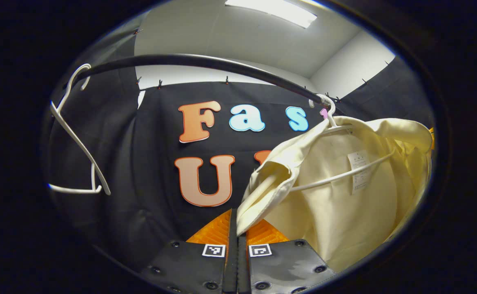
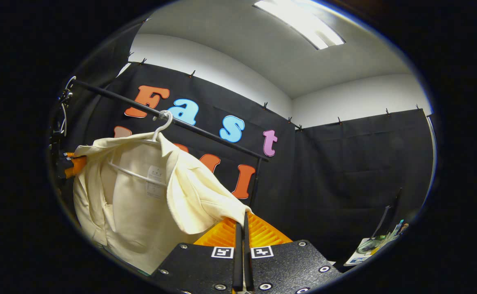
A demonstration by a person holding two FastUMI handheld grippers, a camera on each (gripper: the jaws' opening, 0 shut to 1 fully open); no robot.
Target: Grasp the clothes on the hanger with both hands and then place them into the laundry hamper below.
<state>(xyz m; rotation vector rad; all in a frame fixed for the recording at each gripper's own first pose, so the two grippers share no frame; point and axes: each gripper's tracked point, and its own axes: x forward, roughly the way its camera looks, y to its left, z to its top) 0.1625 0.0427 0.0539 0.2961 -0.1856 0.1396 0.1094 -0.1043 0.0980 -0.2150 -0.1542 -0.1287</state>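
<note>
Hanging on a white hanger (image 1: 344, 173) from the black rail (image 1: 206, 63), the cream shirt (image 1: 344, 212) sits at three o'clock in the left gripper view. The left tool (image 1: 237, 234) clenches one sleeve edge; the right tool (image 2: 241, 228) clenches the other sleeve. An empty hanger (image 1: 79, 143) hangs at nine o'clock.

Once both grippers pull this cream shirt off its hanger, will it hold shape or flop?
The cream shirt will likely flop; its cloth already sags in soft folds. It seems light. The white hanger may snag the collar.
</note>
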